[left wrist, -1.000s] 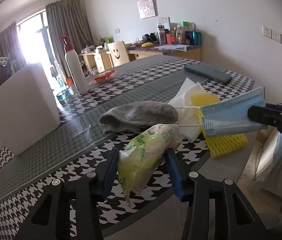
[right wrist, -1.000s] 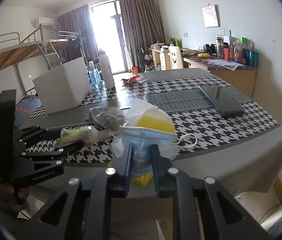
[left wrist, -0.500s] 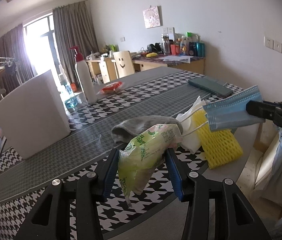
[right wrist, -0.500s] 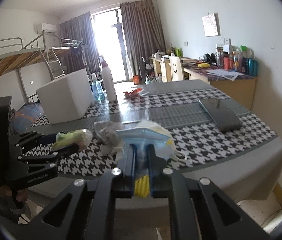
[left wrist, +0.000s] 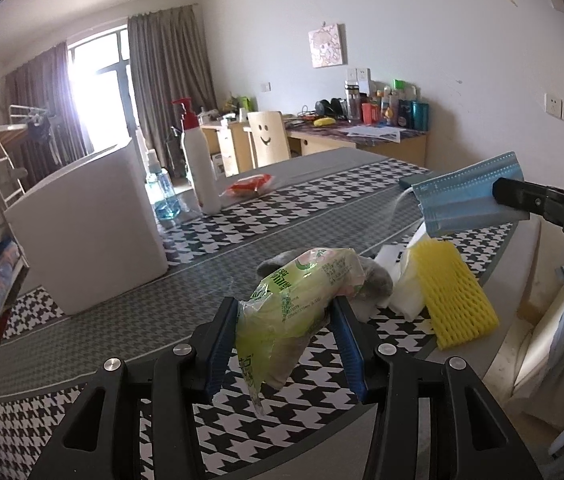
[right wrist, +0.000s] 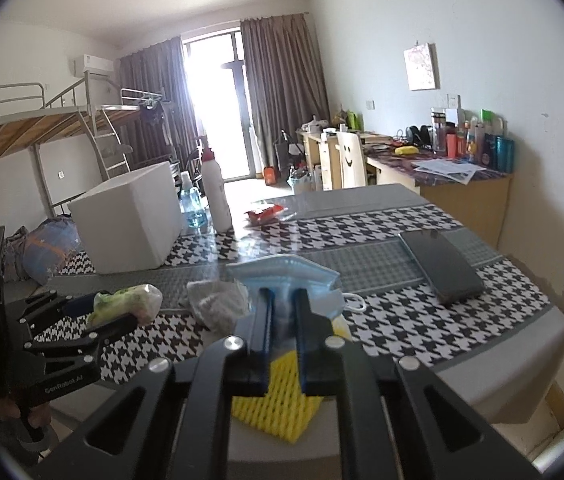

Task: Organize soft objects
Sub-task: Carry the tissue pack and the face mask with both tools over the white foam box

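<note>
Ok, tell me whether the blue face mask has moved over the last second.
Yes. The blue face mask, clamped in the right gripper, has risen: it lay against the yellow foam net and now hangs clear above it.

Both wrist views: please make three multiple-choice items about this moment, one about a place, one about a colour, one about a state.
1. Where does the phone lie?
A. on the table
B. on the white box
C. in a gripper

2. What colour is the foam net?
A. red
B. yellow
C. blue

3. What does the right gripper do?
A. stands open
B. grips a sock
C. grips the mask

Answers: 1 A, the phone rests flat on the checked cloth. 2 B, the net beside the sock is bright yellow. 3 C, the gripper is shut on the mask, lifted off the table; the left gripper holds the green pack.
</note>
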{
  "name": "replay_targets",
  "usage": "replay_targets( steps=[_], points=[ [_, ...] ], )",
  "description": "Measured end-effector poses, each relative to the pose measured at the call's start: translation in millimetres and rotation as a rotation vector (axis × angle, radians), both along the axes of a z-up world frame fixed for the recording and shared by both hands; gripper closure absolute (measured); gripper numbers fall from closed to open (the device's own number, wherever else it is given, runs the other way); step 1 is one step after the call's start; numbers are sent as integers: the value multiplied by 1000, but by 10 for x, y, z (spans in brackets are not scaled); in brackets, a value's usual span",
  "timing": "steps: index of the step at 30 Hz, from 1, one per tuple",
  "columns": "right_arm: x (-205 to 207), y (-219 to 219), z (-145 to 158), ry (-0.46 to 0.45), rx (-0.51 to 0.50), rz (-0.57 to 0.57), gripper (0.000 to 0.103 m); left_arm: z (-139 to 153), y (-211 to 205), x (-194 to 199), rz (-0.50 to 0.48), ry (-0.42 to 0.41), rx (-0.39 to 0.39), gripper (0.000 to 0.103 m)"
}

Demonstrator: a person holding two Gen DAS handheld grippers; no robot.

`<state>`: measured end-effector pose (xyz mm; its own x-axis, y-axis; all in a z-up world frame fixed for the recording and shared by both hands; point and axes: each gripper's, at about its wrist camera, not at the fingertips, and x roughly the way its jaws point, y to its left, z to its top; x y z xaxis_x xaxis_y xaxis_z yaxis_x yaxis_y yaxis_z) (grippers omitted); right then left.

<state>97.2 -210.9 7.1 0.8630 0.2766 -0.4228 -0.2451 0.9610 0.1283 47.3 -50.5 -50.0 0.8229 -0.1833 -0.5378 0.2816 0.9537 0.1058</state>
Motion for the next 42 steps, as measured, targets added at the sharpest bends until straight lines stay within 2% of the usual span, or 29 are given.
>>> replay_targets(
  steps=[9,42],
  points=[
    [89,88,89,-18,2,9,90,71,115,52,32,-15,-10,54],
    [499,594,396,-37,-10,157,90,535,559,260,117,-77,-52,54]
  ],
)
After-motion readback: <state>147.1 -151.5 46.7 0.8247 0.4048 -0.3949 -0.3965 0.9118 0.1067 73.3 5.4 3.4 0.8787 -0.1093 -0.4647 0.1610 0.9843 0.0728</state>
